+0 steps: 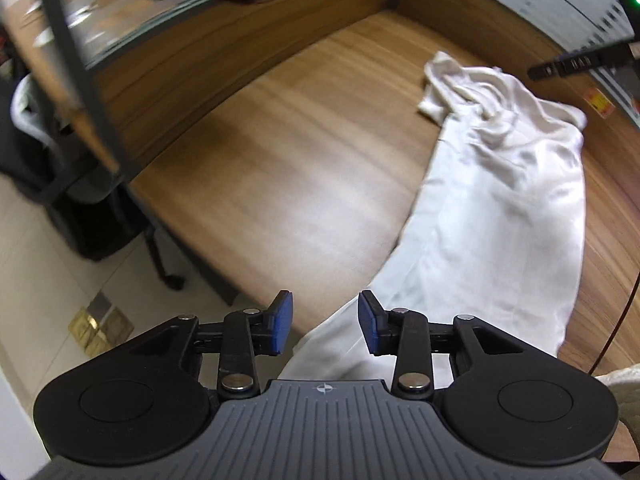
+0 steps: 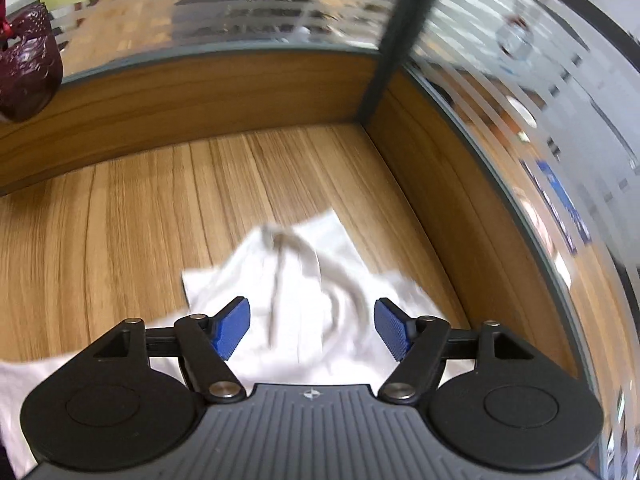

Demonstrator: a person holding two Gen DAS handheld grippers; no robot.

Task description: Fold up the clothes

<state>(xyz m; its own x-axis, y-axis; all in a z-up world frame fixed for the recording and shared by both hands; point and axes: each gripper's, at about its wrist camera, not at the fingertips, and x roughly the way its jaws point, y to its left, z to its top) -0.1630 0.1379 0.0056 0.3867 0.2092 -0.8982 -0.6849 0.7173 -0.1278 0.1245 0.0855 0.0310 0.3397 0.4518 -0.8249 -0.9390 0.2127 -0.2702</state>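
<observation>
A white garment (image 1: 500, 184) lies in a long strip across the wooden desk (image 1: 280, 152), crumpled at its far end. My left gripper (image 1: 325, 326) hangs open over the garment's near end by the desk's front edge; the blue pads (image 1: 282, 322) stand apart and do not press on the cloth. In the right wrist view the rumpled end of the garment (image 2: 304, 280) lies near the desk's back right corner. My right gripper (image 2: 312, 328) is open wide above it, pads (image 2: 390, 330) clear of the fabric.
Wooden partition walls (image 2: 200, 88) topped with frosted glass enclose the desk (image 2: 120, 208) at the back and right. A dark red ornament (image 2: 24, 68) hangs at the upper left. A black office chair (image 1: 48, 152) stands on the tiled floor to the desk's left. A black power strip (image 1: 580, 64) sits at right.
</observation>
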